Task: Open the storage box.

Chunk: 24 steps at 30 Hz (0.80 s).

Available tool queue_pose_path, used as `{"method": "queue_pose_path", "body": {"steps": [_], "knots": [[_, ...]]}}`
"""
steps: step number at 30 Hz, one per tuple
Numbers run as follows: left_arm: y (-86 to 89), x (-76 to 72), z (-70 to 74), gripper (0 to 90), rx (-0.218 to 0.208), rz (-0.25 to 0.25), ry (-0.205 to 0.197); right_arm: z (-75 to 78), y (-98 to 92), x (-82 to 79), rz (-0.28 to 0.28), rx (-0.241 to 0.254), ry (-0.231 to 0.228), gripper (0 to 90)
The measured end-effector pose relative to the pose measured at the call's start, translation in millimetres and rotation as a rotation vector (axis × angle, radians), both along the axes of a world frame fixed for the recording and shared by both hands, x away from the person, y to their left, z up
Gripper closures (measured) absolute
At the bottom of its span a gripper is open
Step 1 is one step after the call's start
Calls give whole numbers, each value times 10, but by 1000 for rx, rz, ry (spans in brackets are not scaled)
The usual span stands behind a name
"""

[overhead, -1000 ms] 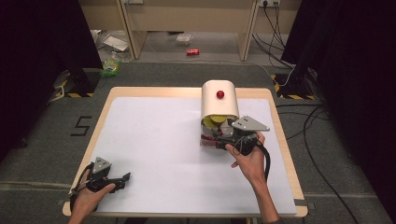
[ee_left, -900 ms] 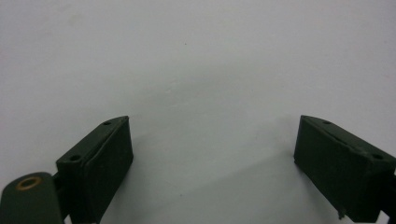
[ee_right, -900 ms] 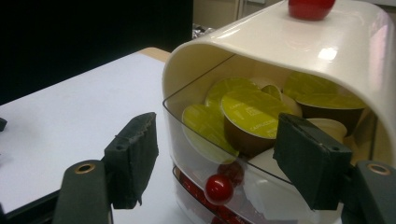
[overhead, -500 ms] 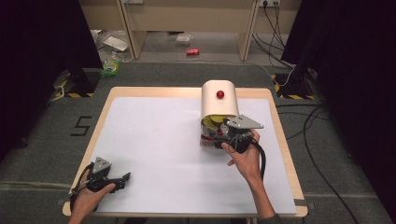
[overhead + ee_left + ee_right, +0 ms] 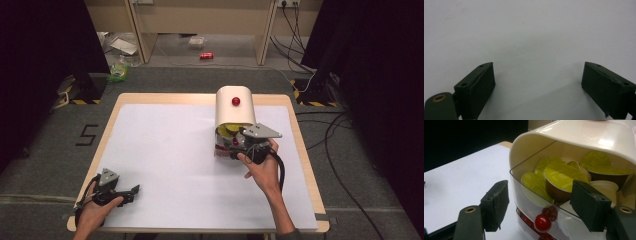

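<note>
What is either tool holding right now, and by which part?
Nothing. The right tool stands open around the clear drawer's red knob without pressing it; the left tool is open over bare table.

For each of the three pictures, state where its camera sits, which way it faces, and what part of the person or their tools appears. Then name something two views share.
High view: above the person's side, looking forward and down on the table; both forearms, left gripper, right gripper.
Left gripper view: rides the left gripper, facing bare table; two jaws.
Right gripper view: rides the right gripper, facing the capsule dispenser; two jaws.
Shared: dispenser and its red drawer knob.
</note>
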<state>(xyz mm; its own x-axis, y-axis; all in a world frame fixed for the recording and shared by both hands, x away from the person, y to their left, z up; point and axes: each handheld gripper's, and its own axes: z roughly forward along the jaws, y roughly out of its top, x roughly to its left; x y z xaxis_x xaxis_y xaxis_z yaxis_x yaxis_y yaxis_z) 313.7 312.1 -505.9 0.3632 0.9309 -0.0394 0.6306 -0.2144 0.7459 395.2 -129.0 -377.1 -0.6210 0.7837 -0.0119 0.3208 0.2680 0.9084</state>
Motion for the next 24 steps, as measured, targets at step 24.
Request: {"method": "queue_pose_path", "body": {"steps": [24], "knots": [[0, 0, 0, 107, 0, 0, 0, 41, -12, -60, 15, -16, 21, 313]]}}
